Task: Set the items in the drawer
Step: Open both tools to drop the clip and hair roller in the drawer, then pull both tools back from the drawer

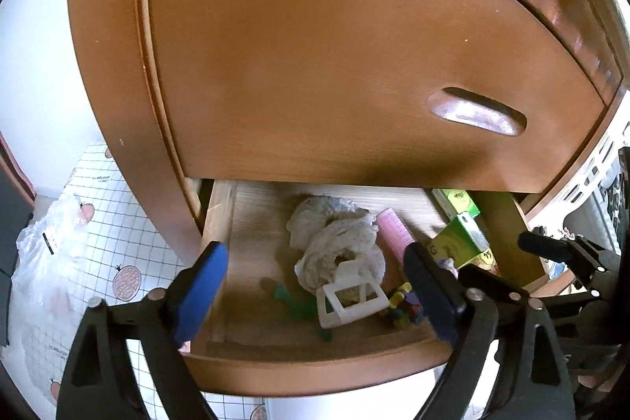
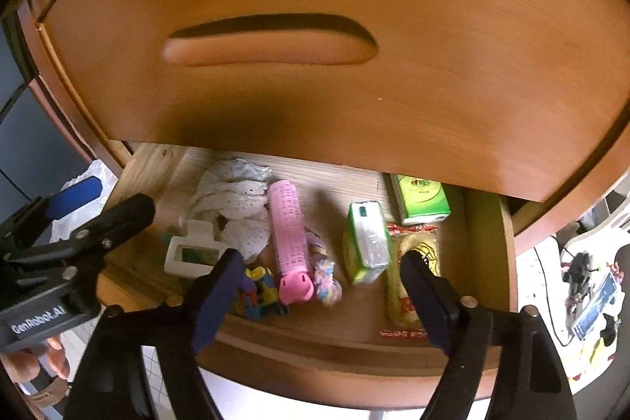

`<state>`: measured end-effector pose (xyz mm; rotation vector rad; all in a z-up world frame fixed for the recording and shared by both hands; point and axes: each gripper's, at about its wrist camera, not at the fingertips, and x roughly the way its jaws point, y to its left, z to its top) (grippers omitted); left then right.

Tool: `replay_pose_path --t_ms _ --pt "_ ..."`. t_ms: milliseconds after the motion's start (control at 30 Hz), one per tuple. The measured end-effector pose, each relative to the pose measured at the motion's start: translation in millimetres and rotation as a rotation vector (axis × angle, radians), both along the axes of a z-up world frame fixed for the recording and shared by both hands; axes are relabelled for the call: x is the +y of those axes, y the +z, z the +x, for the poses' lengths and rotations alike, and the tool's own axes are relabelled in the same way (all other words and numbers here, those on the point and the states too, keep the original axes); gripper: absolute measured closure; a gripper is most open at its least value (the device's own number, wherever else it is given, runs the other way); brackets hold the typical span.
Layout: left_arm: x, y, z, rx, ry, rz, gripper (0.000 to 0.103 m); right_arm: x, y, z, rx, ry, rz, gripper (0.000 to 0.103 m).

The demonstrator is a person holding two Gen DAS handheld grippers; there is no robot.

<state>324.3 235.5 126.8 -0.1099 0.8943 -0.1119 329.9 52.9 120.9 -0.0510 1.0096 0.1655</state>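
Open lower drawer (image 2: 354,353) is sitting pulled out beneath the closed upper drawer front (image 2: 354,85), wooden floor showing. Items are lying inside it, read from the right wrist view with the pink hair roller (image 2: 289,235) as dial centre, its pig-face end pointing to 6 o'clock. White lace cloth (image 2: 236,199) is bunching at 10 o'clock, touching the roller. White hair claw clip (image 2: 193,254) is resting at 8 o'clock, against the cloth. Small multicoloured clips (image 2: 258,292) are clustering at 7 o'clock. Pastel scrunchie (image 2: 325,274) is lying just beside the roller at 5 o'clock. Green tissue pack (image 2: 366,243) is lying at 3 o'clock; second green pack (image 2: 421,197) is sitting at 2 o'clock, partly under the upper front. Yellow snack packet (image 2: 409,286) is lying at 4 o'clock by the drawer's right wall.

Right gripper (image 2: 319,298) is hovering over the front edge, jaws spread wide, nothing between the pads. Left gripper (image 1: 315,290) is hovering likewise, jaws released and empty, above the claw clip (image 1: 348,304) and cloth (image 1: 334,243).

Outside: clear plastic bag (image 1: 43,262) is lying on the fruit-print grid floor (image 1: 118,223).
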Motion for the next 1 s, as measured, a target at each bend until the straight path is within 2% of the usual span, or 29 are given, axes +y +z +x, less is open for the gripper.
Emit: replay_pose_path --t_ms 33,133,600,833,1000 --pt "0.1 2.0 -2.3 -0.009 0.007 0.008 0.007 -2.0 1.0 -1.2 -0.001 -0.003 0.005 0.006" --pt "1.4 4.6 -6.7 -0.019 0.029 0.03 0.0 -7.7 3.4 -4.8 -0.001 -0.012 0.014 0.0" --pt "5.5 21.1 -31.5 -0.051 0.064 0.011 0.0 -31.0 23.8 -23.9 -0.009 -0.054 0.031 0.0" --pt "-3.7 33.3 -68.8 -0.108 0.055 0.011 0.0 -37.4 34.7 -53.0 -0.052 -0.075 0.038 0.0" --pt "-14.3 30.3 -98.1 -0.141 0.047 0.036 0.0 -36.8 32.2 -81.5 -0.086 -0.083 0.023 0.0"
